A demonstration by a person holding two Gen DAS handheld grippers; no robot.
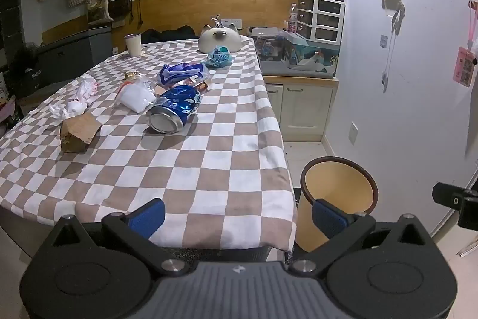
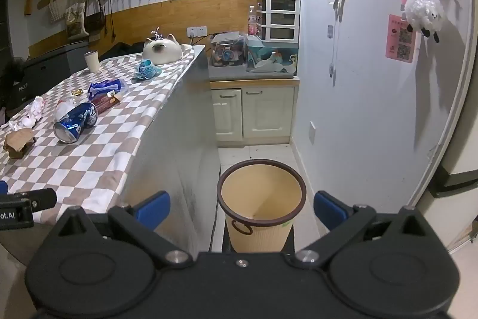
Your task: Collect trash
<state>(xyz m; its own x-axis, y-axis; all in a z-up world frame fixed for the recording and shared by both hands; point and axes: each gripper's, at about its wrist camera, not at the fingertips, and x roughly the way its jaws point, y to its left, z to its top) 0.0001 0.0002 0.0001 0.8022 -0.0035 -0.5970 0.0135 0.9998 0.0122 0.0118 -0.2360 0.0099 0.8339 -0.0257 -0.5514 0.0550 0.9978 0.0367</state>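
Note:
Trash lies on the checked tablecloth: a dented blue can on its side, a brown paper wad, a crumpled white tissue, a clear plastic bag, a blue wrapper and a teal wrapper. A beige bin with a dark rim stands on the floor beside the table. My left gripper hangs open over the table's near edge, well short of the can. Above the bin my right gripper is open too, nothing between its fingers.
A cat-shaped ceramic holder and a white cup stand at the table's far end. Cream cabinets with tanks and a drawer unit close the aisle behind the bin. The right wall has hanging items.

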